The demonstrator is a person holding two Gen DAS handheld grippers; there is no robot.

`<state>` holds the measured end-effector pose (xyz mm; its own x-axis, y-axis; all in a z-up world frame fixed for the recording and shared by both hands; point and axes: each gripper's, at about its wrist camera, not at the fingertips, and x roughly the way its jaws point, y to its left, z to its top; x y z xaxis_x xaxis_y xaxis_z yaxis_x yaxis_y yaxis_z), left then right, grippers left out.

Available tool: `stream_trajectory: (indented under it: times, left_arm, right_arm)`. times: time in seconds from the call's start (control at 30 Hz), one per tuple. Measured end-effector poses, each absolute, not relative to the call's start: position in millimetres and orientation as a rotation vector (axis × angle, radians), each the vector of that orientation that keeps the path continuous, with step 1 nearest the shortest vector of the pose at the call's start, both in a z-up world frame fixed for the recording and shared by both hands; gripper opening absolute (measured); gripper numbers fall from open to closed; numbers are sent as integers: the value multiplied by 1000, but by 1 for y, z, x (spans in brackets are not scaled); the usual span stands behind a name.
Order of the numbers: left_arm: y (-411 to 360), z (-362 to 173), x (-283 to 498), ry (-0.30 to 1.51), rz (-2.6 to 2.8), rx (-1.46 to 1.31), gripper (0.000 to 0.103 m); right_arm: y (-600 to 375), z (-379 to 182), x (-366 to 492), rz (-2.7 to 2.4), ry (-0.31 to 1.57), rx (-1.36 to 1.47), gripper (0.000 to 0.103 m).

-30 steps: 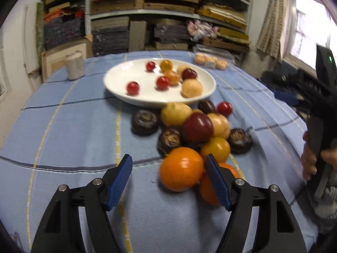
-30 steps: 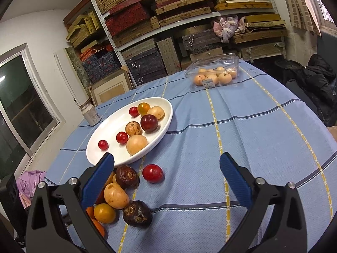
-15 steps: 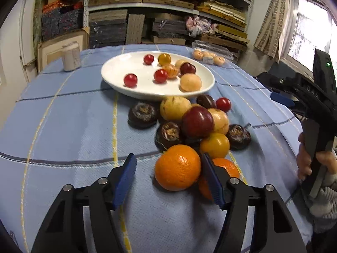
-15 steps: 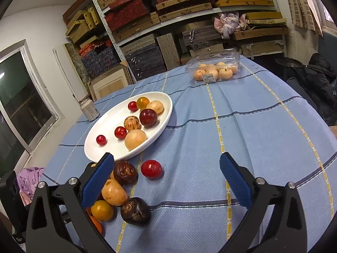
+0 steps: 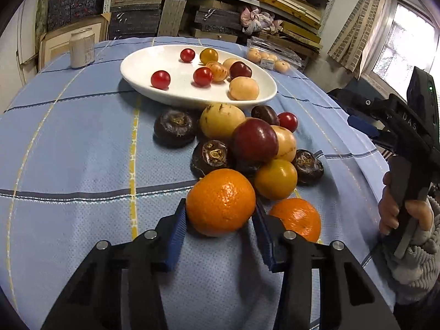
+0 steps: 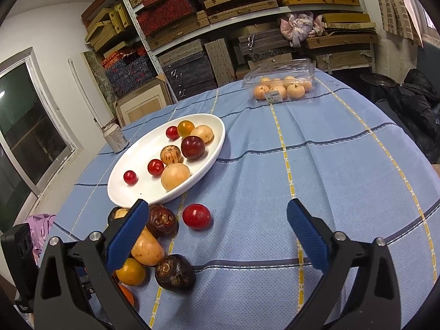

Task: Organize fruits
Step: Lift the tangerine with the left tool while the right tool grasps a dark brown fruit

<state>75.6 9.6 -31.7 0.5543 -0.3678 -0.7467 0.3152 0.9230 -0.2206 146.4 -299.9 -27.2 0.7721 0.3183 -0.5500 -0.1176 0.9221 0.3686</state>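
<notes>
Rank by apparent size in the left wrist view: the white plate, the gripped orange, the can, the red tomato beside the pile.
1. Plate
2. Orange, though nearness to the camera inflates it
3. Can
4. Tomato

A storeroom-like room: metal shelving point(image 6: 247, 13) was stacked with woven and fabric-covered boxes point(image 6: 165, 11) behind a round table under a blue checked cloth point(image 6: 330, 165).

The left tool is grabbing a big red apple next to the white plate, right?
Not quite. In the left wrist view, the left tool is closing on a big orange, not a red apple. It sits on the near side of the fruit pile from the white plate.
</notes>
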Motion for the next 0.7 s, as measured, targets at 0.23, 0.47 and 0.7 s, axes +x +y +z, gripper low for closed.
stream_trajectory:
  times: [0.23,0.47,0.7]
  left_arm:
    - [12,-31,80,878,-347,-36,47]
    - [30,-18,74,799,-252,-53,47]
    - [29,-15,72,795,-267,-54,47]
  right_arm:
    - [-291,-32,147,265,674,289,98]
    - [-254,-43,121,349,722,90,98]
    - [-212,-58,109,367,759,-144,98]
